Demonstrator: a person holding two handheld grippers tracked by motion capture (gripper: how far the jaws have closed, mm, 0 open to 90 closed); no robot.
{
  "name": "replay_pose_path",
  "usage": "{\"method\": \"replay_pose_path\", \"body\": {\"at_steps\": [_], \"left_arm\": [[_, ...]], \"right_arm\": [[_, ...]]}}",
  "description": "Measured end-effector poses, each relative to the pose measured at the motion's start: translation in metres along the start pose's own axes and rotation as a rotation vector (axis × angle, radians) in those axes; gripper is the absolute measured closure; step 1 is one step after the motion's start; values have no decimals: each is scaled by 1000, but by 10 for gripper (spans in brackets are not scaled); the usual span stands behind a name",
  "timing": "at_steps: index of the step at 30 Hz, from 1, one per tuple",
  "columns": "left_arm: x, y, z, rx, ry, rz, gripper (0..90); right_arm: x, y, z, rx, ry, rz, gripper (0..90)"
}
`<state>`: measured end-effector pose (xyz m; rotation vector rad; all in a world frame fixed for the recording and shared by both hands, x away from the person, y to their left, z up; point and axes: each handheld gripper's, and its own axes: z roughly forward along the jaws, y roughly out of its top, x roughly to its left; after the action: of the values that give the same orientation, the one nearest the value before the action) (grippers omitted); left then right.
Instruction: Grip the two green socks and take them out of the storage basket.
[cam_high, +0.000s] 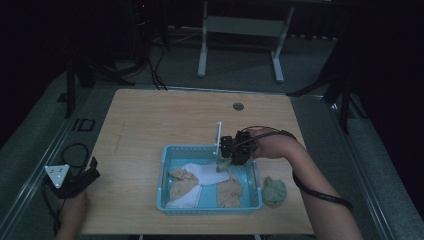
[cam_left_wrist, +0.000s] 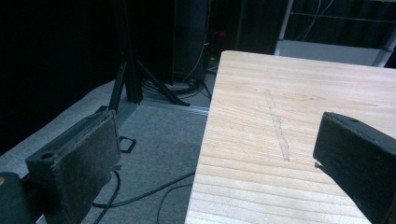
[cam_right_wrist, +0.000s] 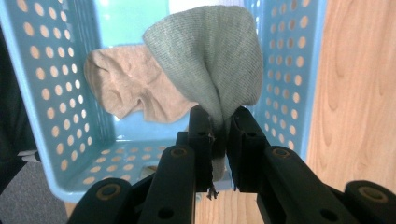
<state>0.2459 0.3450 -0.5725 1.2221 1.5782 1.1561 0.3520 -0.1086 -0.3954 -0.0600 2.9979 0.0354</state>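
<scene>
A blue perforated basket sits on the wooden table near its front edge; its wall also lines the right gripper view. My right gripper hangs over the basket's right half, shut on a grey-green sock that dangles from the pinched jaws above a tan sock. Tan socks and a white sock lie in the basket. My left gripper rests at the table's front left corner, its jaws wide apart with nothing between them.
Another grey-green sock lies on the table just right of the basket. A round cable hole is near the table's far edge. Cables and stand legs are on the floor left of the table.
</scene>
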Motion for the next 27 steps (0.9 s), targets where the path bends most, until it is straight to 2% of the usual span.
{"method": "replay_pose_path", "body": {"at_steps": [6,15,20,27], "left_arm": [[0,0,0,1,1,0,7],[0,0,0,2,1,1,7],[0,0,0,3,0,-1,7],[0,0,0,4,0,2,7]], "right_arm": [[0,-3,-14,-38,-13,5,804],[-6,-17,-19,-31,-53,52,803],[-8,-32,-18,-21,-52,84,802],[-12,-64,-16,-17,-46,141,802]]}}
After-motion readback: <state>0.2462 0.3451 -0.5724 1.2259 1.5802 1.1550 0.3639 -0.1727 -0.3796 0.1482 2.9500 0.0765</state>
